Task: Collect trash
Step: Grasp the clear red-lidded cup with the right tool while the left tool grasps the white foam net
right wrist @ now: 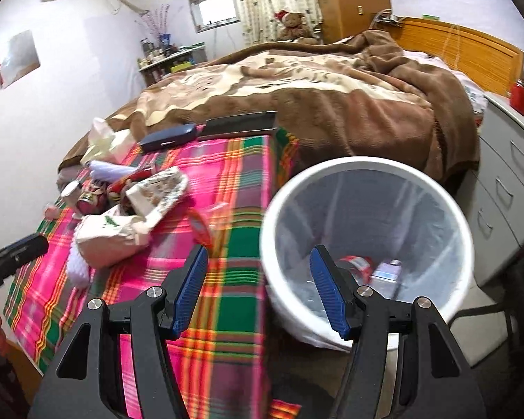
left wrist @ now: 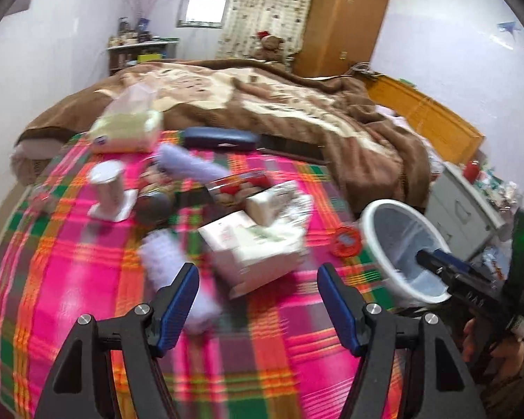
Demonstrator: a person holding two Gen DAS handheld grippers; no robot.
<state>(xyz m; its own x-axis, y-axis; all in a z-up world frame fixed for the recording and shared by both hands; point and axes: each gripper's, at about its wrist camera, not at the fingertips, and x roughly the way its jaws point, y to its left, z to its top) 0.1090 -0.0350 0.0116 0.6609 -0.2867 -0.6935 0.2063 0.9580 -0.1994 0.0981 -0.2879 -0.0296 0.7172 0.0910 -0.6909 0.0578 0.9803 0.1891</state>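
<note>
A white trash bin [right wrist: 366, 244] with a clear liner stands beside the bed and holds some wrappers [right wrist: 370, 267]; it also shows in the left wrist view [left wrist: 398, 248]. On the plaid blanket [left wrist: 87, 279] lies litter: a white carton [left wrist: 251, 248], a crumpled printed bag [left wrist: 279, 202], a red wrapper [left wrist: 346, 241], a can [left wrist: 153, 206], a paper cup [left wrist: 108, 185]. My left gripper [left wrist: 258, 286] is open and empty above the carton. My right gripper [right wrist: 258, 269] is open and empty, over the bin's near rim.
A tissue pack [left wrist: 125, 129], dark blue case [left wrist: 220, 138] and purple fuzzy socks [left wrist: 188, 164] lie on the blanket. A brown quilt [left wrist: 279, 104] covers the bed behind. A white drawer unit [right wrist: 506, 188] stands right of the bin.
</note>
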